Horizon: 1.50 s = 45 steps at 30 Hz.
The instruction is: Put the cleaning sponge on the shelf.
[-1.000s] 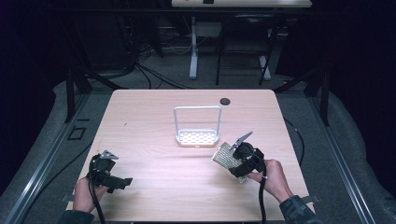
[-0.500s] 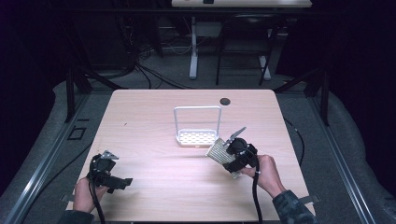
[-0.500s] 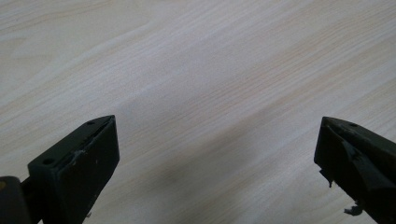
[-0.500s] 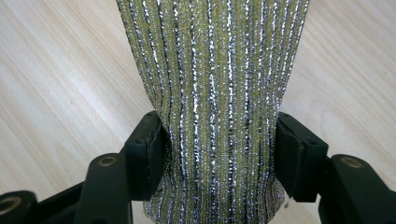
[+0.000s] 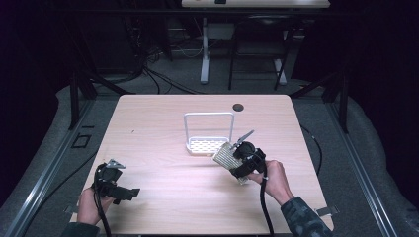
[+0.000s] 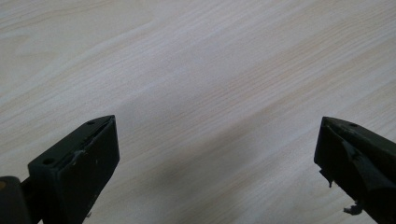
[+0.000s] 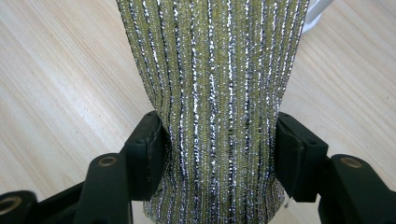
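A glittery green-and-silver striped sponge point(image 7: 212, 93) is squeezed between the two black jaws of my right gripper point(image 7: 219, 149). In the high view the sponge point(image 5: 224, 157) hangs just above the table, right at the front right corner of a white wire rack point(image 5: 209, 144) with a tall handle and a perforated base. The right gripper point(image 5: 232, 160) is shut on it, held by a hand from the lower right. My left gripper point(image 5: 129, 193) rests near the table's front left corner, its jaws wide open point(image 6: 217, 154) over bare wood.
The light wooden table point(image 5: 163, 123) has a dark round hole point(image 5: 238, 107) near its far edge. A cable point(image 5: 264, 207) trails from the right gripper toward the front edge. Dark floor, cables and desk legs lie beyond the table.
The right gripper has carried the sponge up and to the left, closer to the white rack. The left gripper has stayed put.
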Each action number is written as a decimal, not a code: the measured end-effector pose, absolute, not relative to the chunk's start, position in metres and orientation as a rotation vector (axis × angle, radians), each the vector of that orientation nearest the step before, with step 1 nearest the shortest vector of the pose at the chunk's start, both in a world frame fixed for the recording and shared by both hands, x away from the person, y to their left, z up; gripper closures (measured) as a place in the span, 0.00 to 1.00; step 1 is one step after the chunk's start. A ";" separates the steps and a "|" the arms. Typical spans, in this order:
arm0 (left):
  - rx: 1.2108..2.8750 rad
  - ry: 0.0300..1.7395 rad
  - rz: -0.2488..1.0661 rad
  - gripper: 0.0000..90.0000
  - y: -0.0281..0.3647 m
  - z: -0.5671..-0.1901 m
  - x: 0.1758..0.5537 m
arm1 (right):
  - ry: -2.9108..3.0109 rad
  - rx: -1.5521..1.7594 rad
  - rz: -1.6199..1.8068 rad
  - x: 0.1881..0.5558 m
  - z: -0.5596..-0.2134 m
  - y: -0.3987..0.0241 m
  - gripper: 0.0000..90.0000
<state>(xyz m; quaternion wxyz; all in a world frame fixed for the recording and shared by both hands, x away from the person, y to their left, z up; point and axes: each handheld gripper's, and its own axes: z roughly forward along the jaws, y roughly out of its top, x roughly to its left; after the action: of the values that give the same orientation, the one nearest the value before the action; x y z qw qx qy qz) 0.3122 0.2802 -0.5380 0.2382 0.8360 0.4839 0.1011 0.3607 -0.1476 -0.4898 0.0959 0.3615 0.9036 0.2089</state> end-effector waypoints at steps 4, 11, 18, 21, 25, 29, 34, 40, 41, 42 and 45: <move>2.291 1.327 0.274 0.00 0.280 -0.538 0.312 | 2.676 1.067 0.627 0.364 -0.491 -0.141 0.45; 2.290 1.318 0.283 0.00 0.280 -0.538 0.312 | 2.674 1.065 0.611 0.373 -0.494 -0.128 0.45; 2.295 1.319 0.273 0.00 0.280 -0.538 0.312 | 2.646 1.055 0.600 0.385 -0.498 -0.113 0.45; 2.293 1.316 0.272 0.00 0.280 -0.538 0.312 | 2.646 1.046 0.591 0.389 -0.501 -0.107 0.44; 2.287 1.315 0.270 0.00 0.280 -0.538 0.312 | 2.634 1.037 0.585 0.395 -0.503 -0.101 0.44; 2.291 1.315 0.269 0.00 0.279 -0.538 0.312 | 2.624 1.034 0.583 0.399 -0.503 -0.098 0.44; 2.291 1.312 0.268 0.00 0.279 -0.538 0.312 | 2.588 1.019 0.573 0.406 -0.503 -0.090 0.44; 2.292 1.310 0.269 0.00 0.279 -0.538 0.312 | 2.572 1.031 0.579 0.415 -0.505 -0.084 0.44; 2.292 1.310 0.269 0.00 0.279 -0.538 0.312 | 2.572 1.031 0.579 0.415 -0.505 -0.084 0.44; 2.292 1.310 0.270 0.00 0.279 -0.538 0.312 | 2.568 1.027 0.576 0.417 -0.505 -0.083 0.44; 2.290 1.310 0.267 0.00 0.279 -0.538 0.312 | 2.557 1.027 0.582 0.423 -0.506 -0.078 0.43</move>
<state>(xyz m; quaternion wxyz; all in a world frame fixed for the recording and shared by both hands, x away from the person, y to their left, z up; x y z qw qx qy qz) 0.3122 0.2790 -0.5381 0.2426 0.8379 0.4791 0.0979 0.4227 -0.0776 -0.5057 0.1622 0.3598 0.8959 0.2039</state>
